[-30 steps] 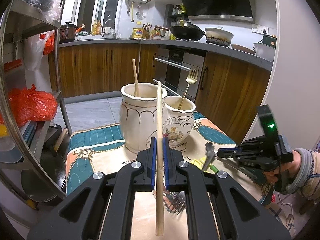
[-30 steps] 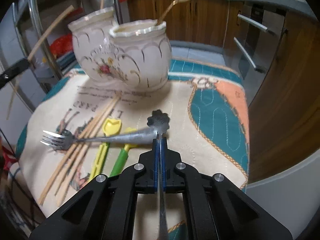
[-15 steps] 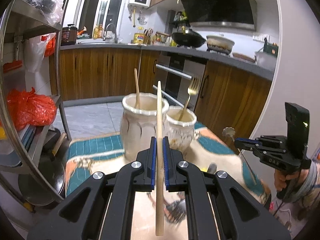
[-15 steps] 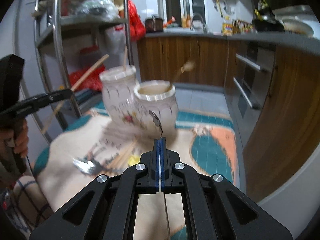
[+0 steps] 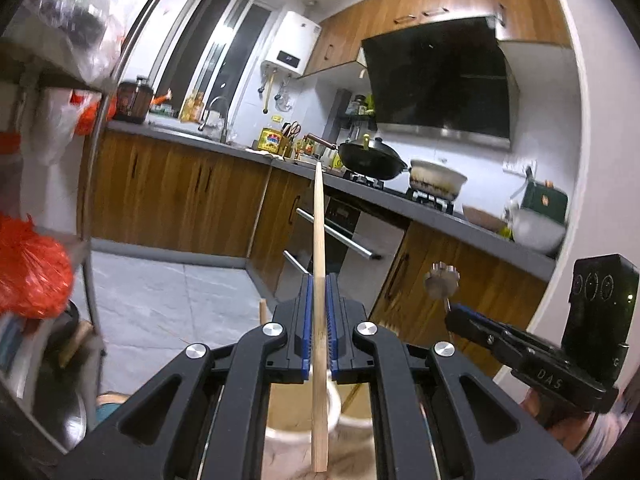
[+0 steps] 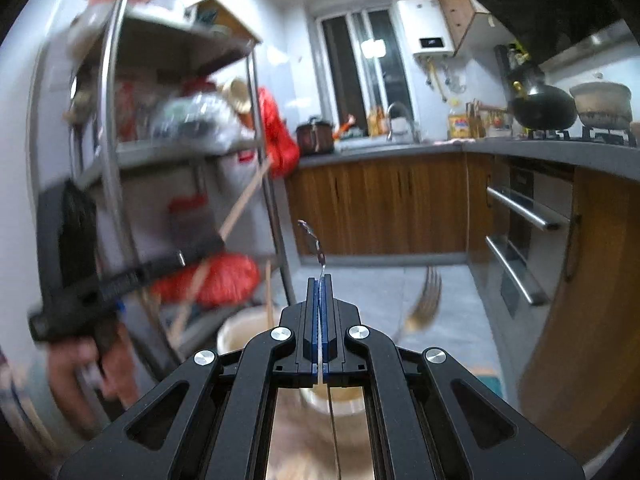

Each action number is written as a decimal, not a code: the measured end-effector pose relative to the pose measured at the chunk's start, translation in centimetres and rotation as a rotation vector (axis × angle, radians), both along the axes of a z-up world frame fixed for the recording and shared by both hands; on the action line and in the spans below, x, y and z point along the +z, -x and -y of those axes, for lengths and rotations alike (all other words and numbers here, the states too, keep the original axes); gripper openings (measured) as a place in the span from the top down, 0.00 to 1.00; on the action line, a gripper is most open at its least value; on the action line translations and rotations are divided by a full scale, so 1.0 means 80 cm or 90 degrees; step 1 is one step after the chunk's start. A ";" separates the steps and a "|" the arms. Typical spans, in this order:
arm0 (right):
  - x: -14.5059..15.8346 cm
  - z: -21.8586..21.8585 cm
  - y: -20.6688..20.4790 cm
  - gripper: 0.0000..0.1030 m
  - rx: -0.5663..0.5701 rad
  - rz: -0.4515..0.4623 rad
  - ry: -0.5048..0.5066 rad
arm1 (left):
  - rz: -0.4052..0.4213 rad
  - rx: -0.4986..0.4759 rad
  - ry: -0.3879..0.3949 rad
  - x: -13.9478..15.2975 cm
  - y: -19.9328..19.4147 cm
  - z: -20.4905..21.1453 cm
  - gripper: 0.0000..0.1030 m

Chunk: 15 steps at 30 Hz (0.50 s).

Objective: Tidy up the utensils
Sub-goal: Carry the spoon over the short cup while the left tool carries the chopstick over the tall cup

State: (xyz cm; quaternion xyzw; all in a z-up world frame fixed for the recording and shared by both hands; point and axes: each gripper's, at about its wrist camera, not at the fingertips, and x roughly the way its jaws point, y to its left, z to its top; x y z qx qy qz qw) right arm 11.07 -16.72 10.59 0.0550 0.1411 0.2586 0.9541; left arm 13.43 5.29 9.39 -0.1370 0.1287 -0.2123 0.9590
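Note:
My left gripper [image 5: 318, 280] is shut on a wooden chopstick [image 5: 317, 220] that stands upright between the blue pads. Below it shows the rim of a cream jar [image 5: 335, 410], with another chopstick [image 5: 262, 312] rising from behind the fingers. My right gripper [image 6: 319, 280] is shut on the thin handle of a silver fork [image 6: 316, 246]; its tines are hidden below. Beneath it are two cream jar rims [image 6: 236, 330], one with a chopstick [image 6: 268, 296], and a blurred gold fork [image 6: 424, 304]. In the left wrist view the right gripper [image 5: 456, 316] holds the fork's flower-shaped end [image 5: 442, 278] up.
A metal shelf rack [image 6: 116, 152] with red bags [image 6: 224, 280] stands to the left. Wooden cabinets [image 5: 180, 196] and an oven [image 6: 520, 240] line the far side, with a wok [image 5: 370, 158] and a pot [image 5: 436, 180] on the counter. A hand [image 6: 76, 364] grips the left tool.
Both grippers have risen with their utensils. The silver fork has left the table. The mat and loose utensils have dropped out of view, and the jars now sit low under the fingers.

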 end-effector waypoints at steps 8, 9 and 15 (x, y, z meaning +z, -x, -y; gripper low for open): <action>-0.010 -0.006 -0.054 0.98 -0.040 0.005 -0.092 | 0.009 0.023 -0.005 -0.012 -0.035 0.016 0.94; -0.014 -0.006 -0.059 0.98 -0.047 0.008 -0.095 | 0.012 0.027 -0.012 -0.016 -0.037 0.021 0.94; -0.040 -0.016 -0.080 0.98 -0.086 0.014 -0.076 | 0.023 0.045 -0.043 -0.045 -0.035 0.030 0.94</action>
